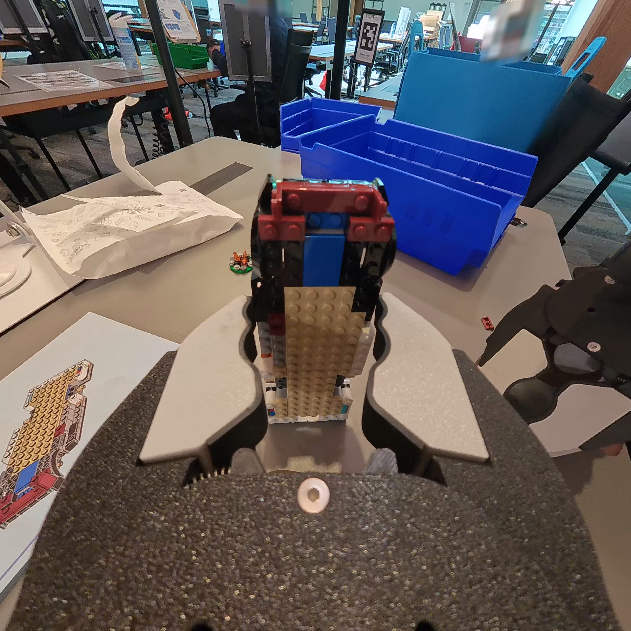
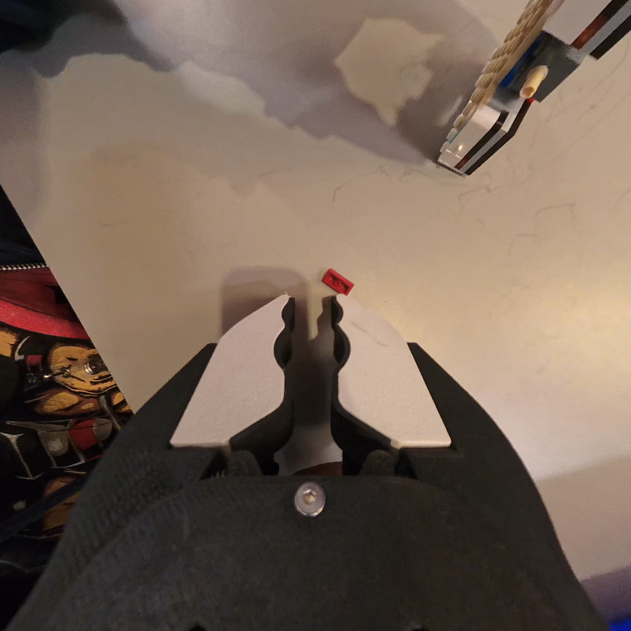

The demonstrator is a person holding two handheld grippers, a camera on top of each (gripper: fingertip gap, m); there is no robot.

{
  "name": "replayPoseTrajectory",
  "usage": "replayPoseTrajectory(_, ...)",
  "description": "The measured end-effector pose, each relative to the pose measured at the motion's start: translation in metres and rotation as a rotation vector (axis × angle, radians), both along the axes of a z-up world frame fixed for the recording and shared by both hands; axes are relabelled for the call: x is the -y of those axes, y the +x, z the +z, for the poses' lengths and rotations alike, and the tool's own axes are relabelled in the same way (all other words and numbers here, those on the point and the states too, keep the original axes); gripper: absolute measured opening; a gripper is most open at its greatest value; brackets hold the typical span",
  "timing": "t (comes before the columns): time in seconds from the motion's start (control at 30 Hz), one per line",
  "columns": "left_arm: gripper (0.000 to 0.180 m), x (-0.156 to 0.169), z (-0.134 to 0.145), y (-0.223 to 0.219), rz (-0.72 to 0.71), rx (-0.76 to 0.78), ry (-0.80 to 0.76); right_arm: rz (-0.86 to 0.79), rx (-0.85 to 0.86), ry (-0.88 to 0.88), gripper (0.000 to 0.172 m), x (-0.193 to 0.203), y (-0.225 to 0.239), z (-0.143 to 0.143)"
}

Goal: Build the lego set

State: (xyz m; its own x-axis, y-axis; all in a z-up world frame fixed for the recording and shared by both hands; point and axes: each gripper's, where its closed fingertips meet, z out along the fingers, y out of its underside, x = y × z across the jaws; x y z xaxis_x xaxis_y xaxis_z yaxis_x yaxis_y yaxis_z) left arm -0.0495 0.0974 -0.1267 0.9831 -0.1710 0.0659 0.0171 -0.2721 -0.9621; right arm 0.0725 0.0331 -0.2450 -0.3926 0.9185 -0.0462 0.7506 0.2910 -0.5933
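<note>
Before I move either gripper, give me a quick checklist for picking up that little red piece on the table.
1. Left gripper gripping the brick model: ok, fingers on both its sides.
2. Right gripper empty: ok, only table shows between its fingers.
3. Right gripper lined up with the red piece: not ok, the piece lies just past its right fingertip.
4. Red piece free of clutter: ok, bare table around it.
5. Right gripper touching the table: cannot tell.
</note>
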Motion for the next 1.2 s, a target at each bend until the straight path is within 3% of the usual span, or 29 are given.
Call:
replayPoseTrajectory(0.43, 0.067, 0.000, 0.000, 0.000, 0.001, -0.004, 0.000, -0.004, -0.088, 0.031, 0.015, -0.024, -0.025, 0.012)
replayPoseTrajectory(1.2, 0.067, 0.001, 0.002, 0.000, 0.001, -0.008, 0.004, 0.117, -0.070, 0.038, 0.016, -0.014, -0.015, 0.001)
